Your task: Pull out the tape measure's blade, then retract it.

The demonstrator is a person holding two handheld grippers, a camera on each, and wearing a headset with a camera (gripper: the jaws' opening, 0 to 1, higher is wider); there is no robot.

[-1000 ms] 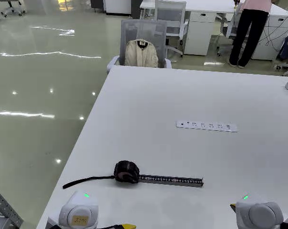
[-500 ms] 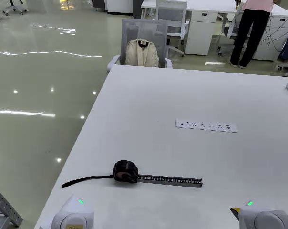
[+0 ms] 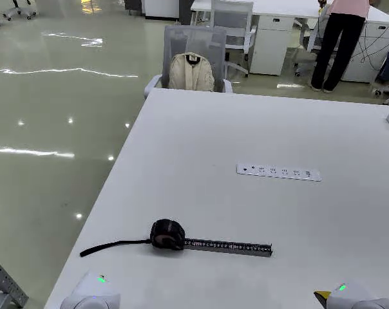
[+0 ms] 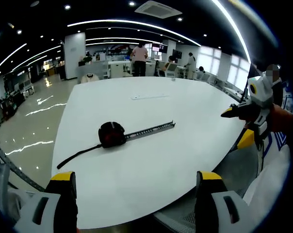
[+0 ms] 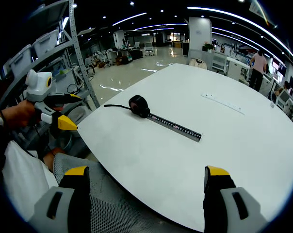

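The white table (image 3: 201, 141) has a grey chair (image 3: 193, 45), draped with a cream jacket (image 3: 190, 72), at its far end. The left gripper (image 4: 137, 177) and right gripper (image 5: 147, 171) hang off the near edge, both with jaws spread wide and empty. A white power strip (image 3: 279, 172) lies mid-table. The black tape measure (image 3: 168, 234) lies near the front edge, well apart from both grippers, its blade (image 3: 228, 246) drawn out flat rightward and its strap (image 3: 114, 245) trailing left. The blade's markings are too small to read.

left gripper (image 4: 137, 177) jaws apart, right gripper (image 5: 147, 171) likewise
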